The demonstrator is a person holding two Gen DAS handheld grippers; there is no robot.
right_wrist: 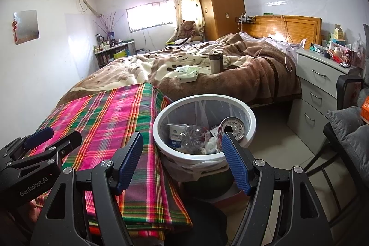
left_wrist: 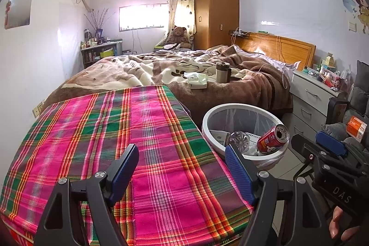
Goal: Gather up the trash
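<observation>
Hovering: left gripper (left_wrist: 182, 167) hangs over the plaid cloth (left_wrist: 129, 149), fingers spread wide, nothing between them.
Right gripper (right_wrist: 182, 160): also spread wide and empty, held above the near rim of the trash bin (right_wrist: 250, 118).
Cross-view: the right gripper shows at the right edge of the left wrist view, the left gripper at the left edge of the right wrist view.
Bin position: white-rimmed, lined with a clear bag, standing on the floor just beside the plaid-covered surface and near the foot of the bed (right_wrist: 265, 75).
Bin contents: red drink can (left_wrist: 273, 138) lying tilted against the far-right inside wall, open top facing up; clear crumpled plastic bottle (right_wrist: 192, 135) at centre; white carton with blue print (right_wrist: 174, 131) at the left; white crumpled bits near the front, possibly tissue, too small to tell.
Plaid cloth: pink, green and orange, folded flat, its top bare.
Bed: brown and cream blanket, rumpled; a tissue pack (right_wrist: 188, 73) and a dark tumbler (right_wrist: 216, 62) rest on it, near each other.
Nightstand (right_wrist: 322, 82): grey drawers beside the bed, top crowded with boxes and bottles.
</observation>
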